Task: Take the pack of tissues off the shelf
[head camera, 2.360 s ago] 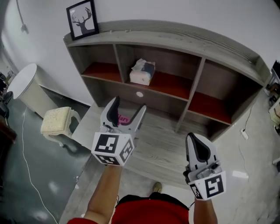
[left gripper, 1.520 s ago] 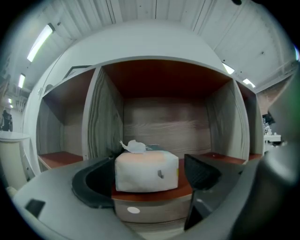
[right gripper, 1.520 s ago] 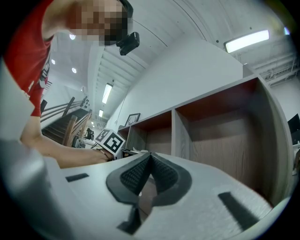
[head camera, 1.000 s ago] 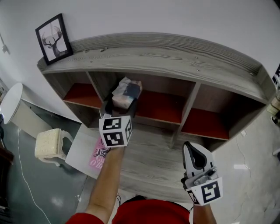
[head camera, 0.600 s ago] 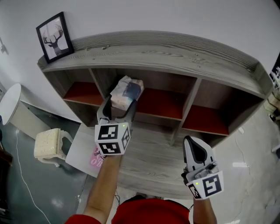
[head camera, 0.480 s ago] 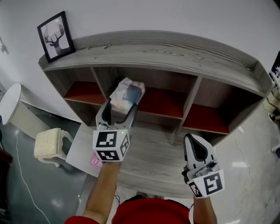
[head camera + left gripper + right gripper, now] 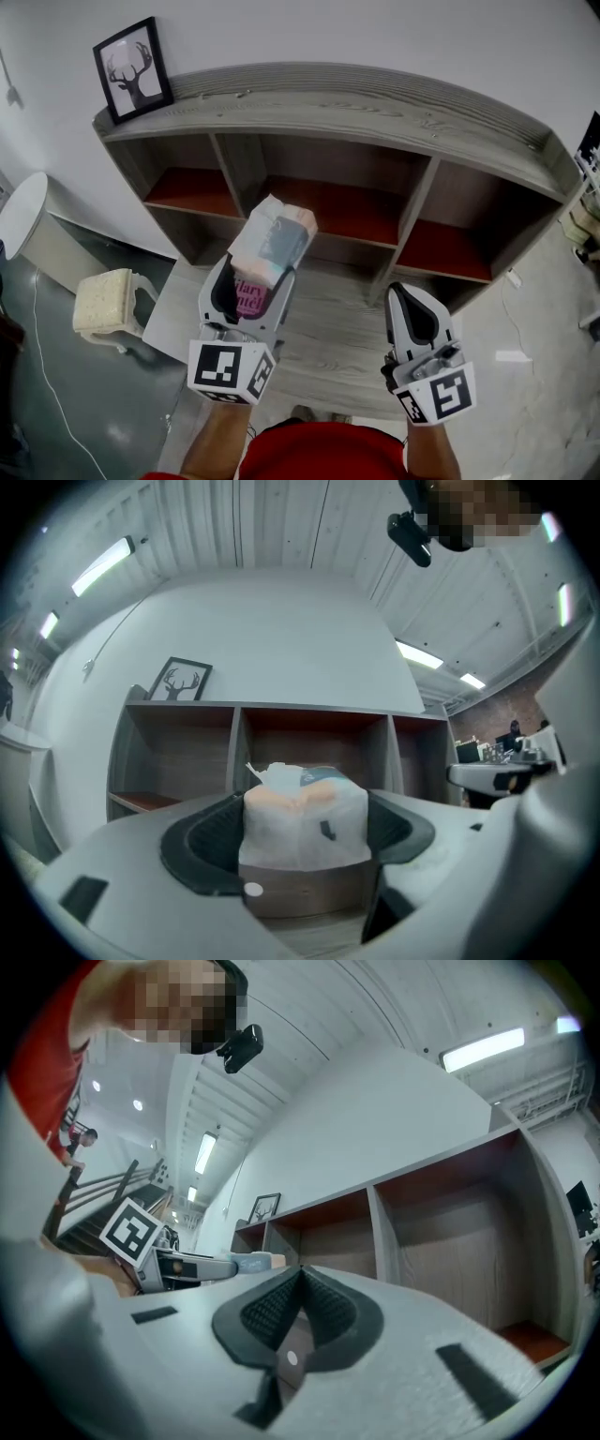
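The pack of tissues (image 7: 272, 242), white wrap with a blue and peach print, is out of the grey shelf unit (image 7: 356, 111) and hangs in front of its middle compartment (image 7: 342, 211). My left gripper (image 7: 253, 274) is shut on it, a jaw pressing each side. In the left gripper view the pack (image 7: 305, 808) fills the gap of the left gripper (image 7: 302, 841), a tissue tuft sticking up on top. My right gripper (image 7: 406, 292) is shut and holds nothing, low at the right. In the right gripper view the right gripper (image 7: 298, 1277) has its pads together.
A framed deer picture (image 7: 131, 67) stands on the shelf top at the left. A pink printed book (image 7: 247, 298) lies on the low wooden platform (image 7: 328, 337) under the left gripper. A cream stool (image 7: 103, 298) and a white round table (image 7: 23, 202) stand at the left.
My left gripper closed on the pack inside the middle compartment, then drew back toward me and lifted it clear of the shelf. The right gripper stayed put.
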The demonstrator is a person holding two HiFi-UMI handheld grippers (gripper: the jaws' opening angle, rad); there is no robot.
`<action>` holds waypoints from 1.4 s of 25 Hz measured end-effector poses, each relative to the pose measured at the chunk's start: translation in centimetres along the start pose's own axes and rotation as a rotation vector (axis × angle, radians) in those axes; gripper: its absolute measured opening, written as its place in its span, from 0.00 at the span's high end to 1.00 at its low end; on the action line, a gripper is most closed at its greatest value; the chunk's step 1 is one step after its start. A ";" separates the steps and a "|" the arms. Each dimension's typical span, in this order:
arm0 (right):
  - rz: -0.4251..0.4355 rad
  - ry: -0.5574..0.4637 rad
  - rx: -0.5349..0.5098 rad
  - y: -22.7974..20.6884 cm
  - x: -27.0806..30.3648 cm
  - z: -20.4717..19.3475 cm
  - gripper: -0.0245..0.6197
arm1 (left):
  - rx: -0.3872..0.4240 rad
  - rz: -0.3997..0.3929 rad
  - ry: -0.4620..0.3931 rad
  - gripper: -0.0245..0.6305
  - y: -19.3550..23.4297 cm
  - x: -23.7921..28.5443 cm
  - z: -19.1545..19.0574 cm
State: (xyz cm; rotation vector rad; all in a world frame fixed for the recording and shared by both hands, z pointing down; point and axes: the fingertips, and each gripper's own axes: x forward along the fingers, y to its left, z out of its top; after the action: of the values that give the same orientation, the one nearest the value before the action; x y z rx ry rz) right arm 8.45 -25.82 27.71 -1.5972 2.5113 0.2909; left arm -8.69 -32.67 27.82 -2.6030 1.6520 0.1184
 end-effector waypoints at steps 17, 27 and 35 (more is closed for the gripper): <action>-0.001 0.029 -0.019 1.4 -0.3 -1.1 0.95 | -0.016 0.012 -0.041 0.40 -0.2 -3.5 -0.2; -0.016 0.030 -0.019 0.9 -0.8 -1.0 0.95 | -0.012 0.004 -0.037 0.40 -0.7 -3.0 -0.1; -0.013 0.031 -0.019 0.9 -0.8 -1.0 0.95 | -0.011 0.008 -0.039 0.40 -0.6 -3.0 0.0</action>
State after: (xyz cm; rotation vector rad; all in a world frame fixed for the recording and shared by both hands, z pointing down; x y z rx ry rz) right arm 7.93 -24.98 28.94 -1.6368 2.5276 0.2922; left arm -9.41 -29.73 28.11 -2.5855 1.6535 0.1775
